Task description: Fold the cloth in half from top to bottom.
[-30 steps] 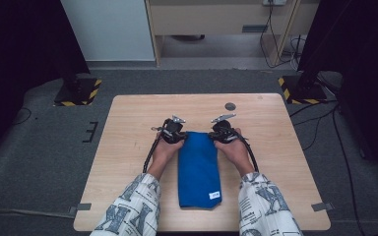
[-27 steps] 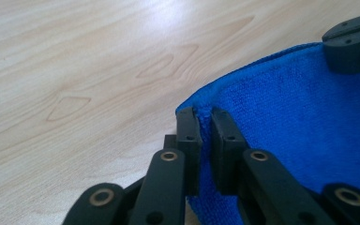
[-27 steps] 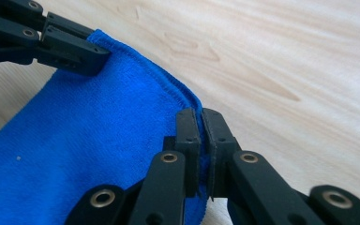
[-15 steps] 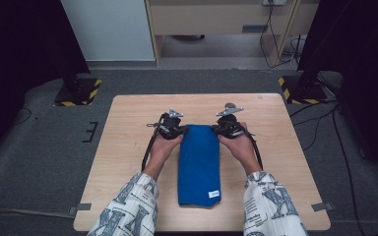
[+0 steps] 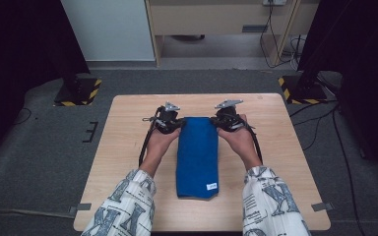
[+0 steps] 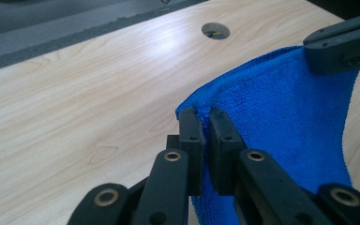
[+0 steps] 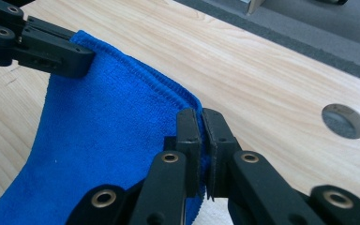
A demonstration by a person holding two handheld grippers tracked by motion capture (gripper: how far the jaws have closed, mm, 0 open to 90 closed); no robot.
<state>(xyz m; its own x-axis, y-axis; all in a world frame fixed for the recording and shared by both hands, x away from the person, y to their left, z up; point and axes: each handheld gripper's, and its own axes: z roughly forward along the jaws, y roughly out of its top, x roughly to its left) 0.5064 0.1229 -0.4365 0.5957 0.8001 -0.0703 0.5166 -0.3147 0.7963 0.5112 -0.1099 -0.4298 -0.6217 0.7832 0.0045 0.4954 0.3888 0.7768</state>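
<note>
A bright blue microfibre cloth (image 5: pixel 197 157), folded into a long narrow strip with a stitched hem, lies down the middle of the pale wooden table (image 5: pixel 123 147), its far end lifted off the surface. The left gripper (image 5: pixel 170 123) pinches the far left corner of the cloth and the right gripper (image 5: pixel 225 120) pinches the far right corner; each pair of black jaws is closed narrowly on the fabric.

The high view shows the whole strip, the person's two hands in patterned white sleeves (image 5: pixel 123 206), and a small white label (image 5: pixel 211 186) at the cloth's near right corner; its printing is too small to read. The left gripper view shows the looped pile of the cloth (image 6: pixel 281 122), the hem curving up between the two grips, and a round cable hole (image 6: pixel 215 31) in the tabletop. The right gripper view shows the stitching along the hem (image 7: pixel 154 86) and the other gripper's jaws clamped on the far corner (image 7: pixel 56 49).
</note>
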